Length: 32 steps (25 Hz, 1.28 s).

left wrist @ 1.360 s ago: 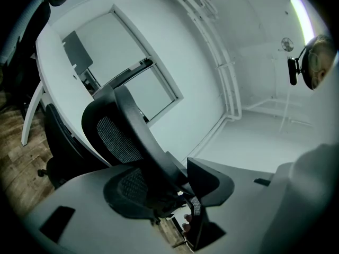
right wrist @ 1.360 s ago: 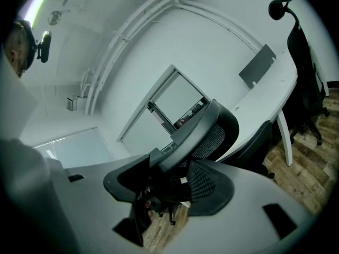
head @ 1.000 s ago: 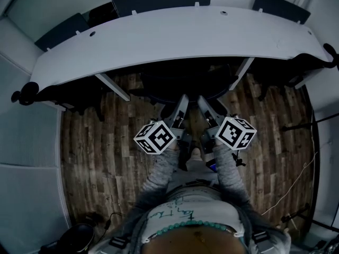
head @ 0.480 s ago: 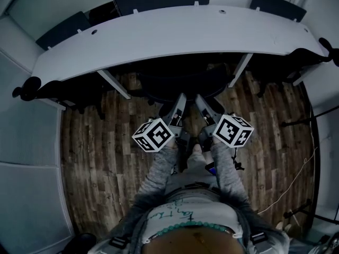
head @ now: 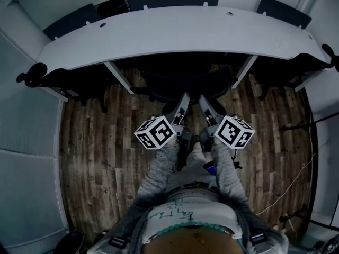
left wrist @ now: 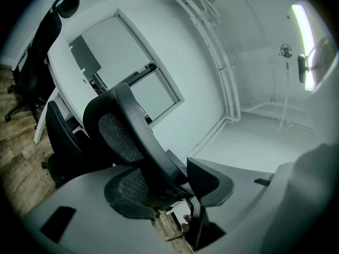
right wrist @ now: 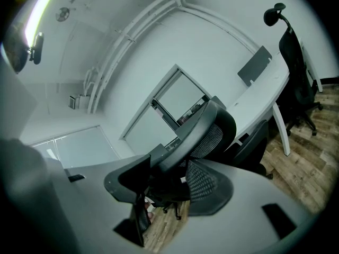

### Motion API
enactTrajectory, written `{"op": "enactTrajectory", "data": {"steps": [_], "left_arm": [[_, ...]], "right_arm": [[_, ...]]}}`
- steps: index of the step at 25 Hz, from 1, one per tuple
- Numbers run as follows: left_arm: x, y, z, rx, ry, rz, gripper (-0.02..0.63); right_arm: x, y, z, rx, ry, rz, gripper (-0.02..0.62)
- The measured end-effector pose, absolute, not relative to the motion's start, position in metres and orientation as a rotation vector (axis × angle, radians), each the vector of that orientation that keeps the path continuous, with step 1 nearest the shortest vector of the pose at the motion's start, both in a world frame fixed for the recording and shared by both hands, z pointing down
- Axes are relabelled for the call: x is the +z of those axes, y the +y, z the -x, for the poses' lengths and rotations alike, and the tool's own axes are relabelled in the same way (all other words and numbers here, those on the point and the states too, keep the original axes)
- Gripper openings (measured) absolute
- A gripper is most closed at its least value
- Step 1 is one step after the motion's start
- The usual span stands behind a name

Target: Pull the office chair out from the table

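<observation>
— Where is the office chair (head: 185,78)?

— Dead ahead at twelve o'clock. Its seat is tucked under the near edge of the white table (head: 175,30) and its back faces me.

— And your tools?

— My left gripper (head: 181,103) sits at eleven o'clock on top of the backrest (right wrist: 204,127), my right gripper (head: 204,105) at one o'clock, close beside it. Each has its jaws set wide around the backrest's rim and, as far as I can tell from those crowded close views, is pinching it.

— How will it handle?

— Heavy, I'd judge, though it should roll easily on the wooden floor (head: 100,136). The mesh (left wrist: 114,134) looks soft and would give, so the stiff frame is the place to grip. A hold this high could tip it, so it wants an even, level pull with both hands.
</observation>
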<state>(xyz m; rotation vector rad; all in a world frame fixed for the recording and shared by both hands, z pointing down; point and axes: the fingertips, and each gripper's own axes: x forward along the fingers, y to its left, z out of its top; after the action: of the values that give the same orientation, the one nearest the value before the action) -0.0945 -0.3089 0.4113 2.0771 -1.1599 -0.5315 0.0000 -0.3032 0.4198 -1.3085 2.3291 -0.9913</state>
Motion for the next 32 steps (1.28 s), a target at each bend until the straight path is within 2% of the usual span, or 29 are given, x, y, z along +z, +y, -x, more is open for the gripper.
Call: {"op": "enactTrajectory", "data": {"steps": [32], "left_arm": [[0.413,-0.266,0.106,-0.547,-1.149,-2.067,0.207]], "right_arm": [[0.42,-0.263,0.01,-0.995,2.33,1.275,0.206]]}}
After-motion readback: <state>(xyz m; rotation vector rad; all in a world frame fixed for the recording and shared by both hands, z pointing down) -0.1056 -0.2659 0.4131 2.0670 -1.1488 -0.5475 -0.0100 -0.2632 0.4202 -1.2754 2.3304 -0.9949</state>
